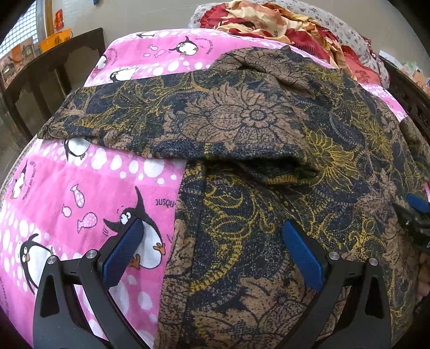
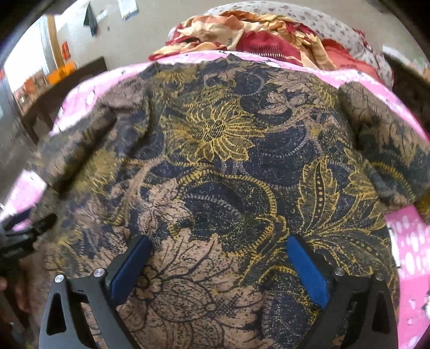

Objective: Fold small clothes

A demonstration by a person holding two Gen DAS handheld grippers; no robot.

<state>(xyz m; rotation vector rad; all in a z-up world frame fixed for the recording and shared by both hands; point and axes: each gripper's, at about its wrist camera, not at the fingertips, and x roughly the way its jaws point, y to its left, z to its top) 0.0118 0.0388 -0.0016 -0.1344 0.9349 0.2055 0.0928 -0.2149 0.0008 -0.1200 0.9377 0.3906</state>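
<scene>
A brown, navy and yellow floral shirt (image 1: 255, 115) lies spread on the pink penguin sheet (image 1: 80, 188), one sleeve (image 1: 107, 107) stretched to the left. My left gripper (image 1: 212, 225) is open and straddles the shirt's left edge: one finger over the sheet, the other over the cloth. In the right wrist view the same shirt (image 2: 215, 166) fills the frame, its other sleeve (image 2: 381, 139) at the right. My right gripper (image 2: 219, 239) stands wide open over the shirt's body, pads clear of the cloth. Each gripper shows at the edge of the other's view.
A heap of red and orange floral bedding (image 1: 268, 21) and a grey dotted pillow (image 1: 349, 29) lie at the bed's far end. Dark wooden furniture (image 1: 53, 69) stands past the bed's left side. A hand (image 2: 10, 292) shows at the left edge.
</scene>
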